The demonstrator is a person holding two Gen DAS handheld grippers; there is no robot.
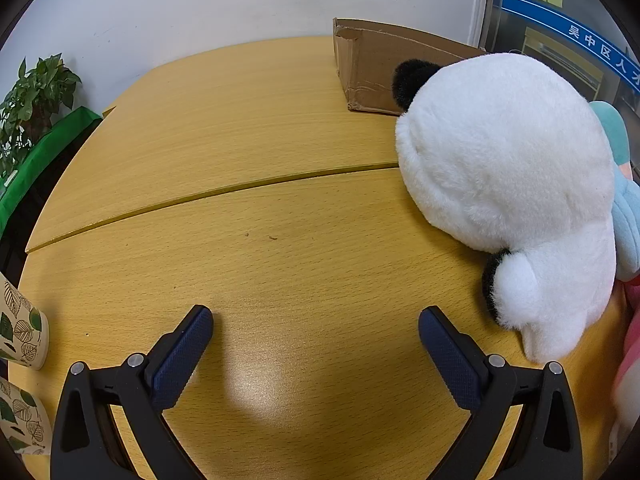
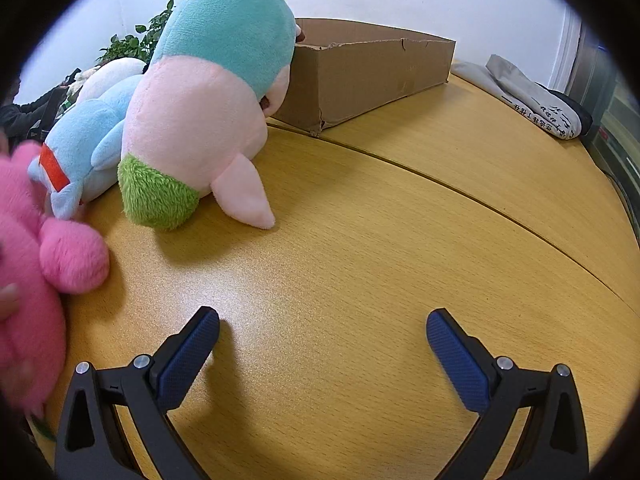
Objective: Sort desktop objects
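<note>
Now both grippers hover low over the wooden desk (image 2: 360, 240), jaws spread wide, nothing between them. Left gripper (image 1: 316, 322) sits just beside the panda plush (image 1: 508, 168); right gripper (image 2: 323, 322) faces bare wood. All plushies, pink-and-teal one (image 2: 200, 120) included, lie outside the cardboard box (image 2: 372, 68), right against its near side. Whether sorting starts or finishes, can't tell.

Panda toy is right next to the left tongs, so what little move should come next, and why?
Probably swing the left tongs right, toward the panda. They are open and empty over bare table, and the panda lies just to their right, with the box behind it, a likely place to sort toys into.
</note>
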